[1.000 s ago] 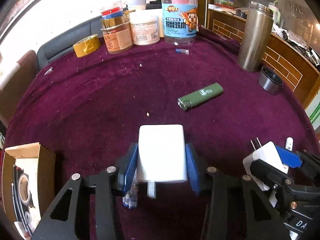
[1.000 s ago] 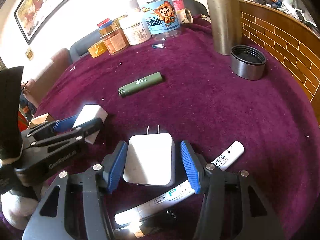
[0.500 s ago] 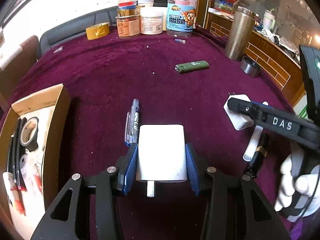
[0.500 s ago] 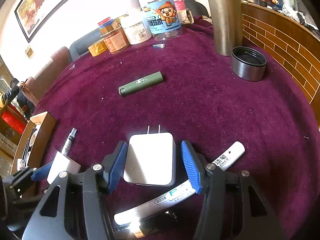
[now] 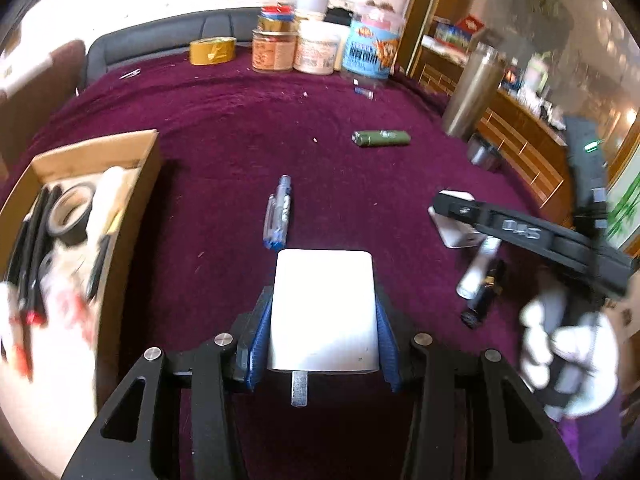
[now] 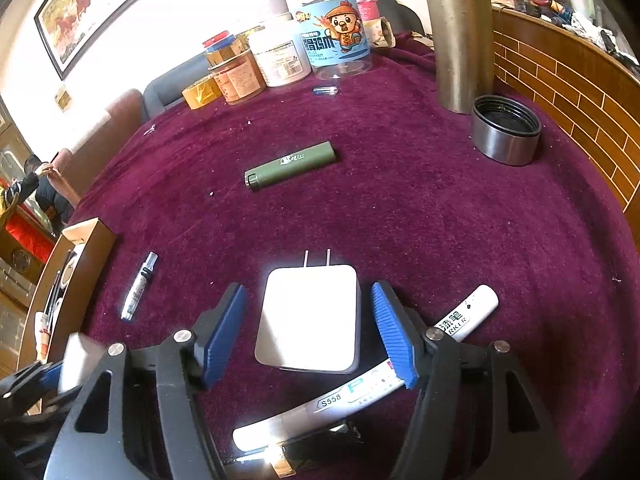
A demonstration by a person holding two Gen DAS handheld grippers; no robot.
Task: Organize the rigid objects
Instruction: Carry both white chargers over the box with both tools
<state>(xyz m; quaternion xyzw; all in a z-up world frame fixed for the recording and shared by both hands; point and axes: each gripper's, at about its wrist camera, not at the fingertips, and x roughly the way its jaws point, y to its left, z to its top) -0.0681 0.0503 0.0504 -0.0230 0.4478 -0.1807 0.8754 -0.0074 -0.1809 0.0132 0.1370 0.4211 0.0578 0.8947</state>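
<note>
Left wrist view: the left gripper (image 5: 324, 332) clamps a white charger block (image 5: 324, 308) between its blue pads, held above the purple cloth (image 5: 224, 152) beside a cardboard box (image 5: 132, 184). The right gripper (image 6: 308, 332) has just been opening; a second white charger (image 6: 310, 316) (prongs pointing away) lies on the cloth between its pads, untouched.

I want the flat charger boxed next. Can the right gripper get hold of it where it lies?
Probably yes. The right gripper already straddles the flat charger, pads clear of both sides, having just been opening. Only the white marker lies close against its near edge.
</note>
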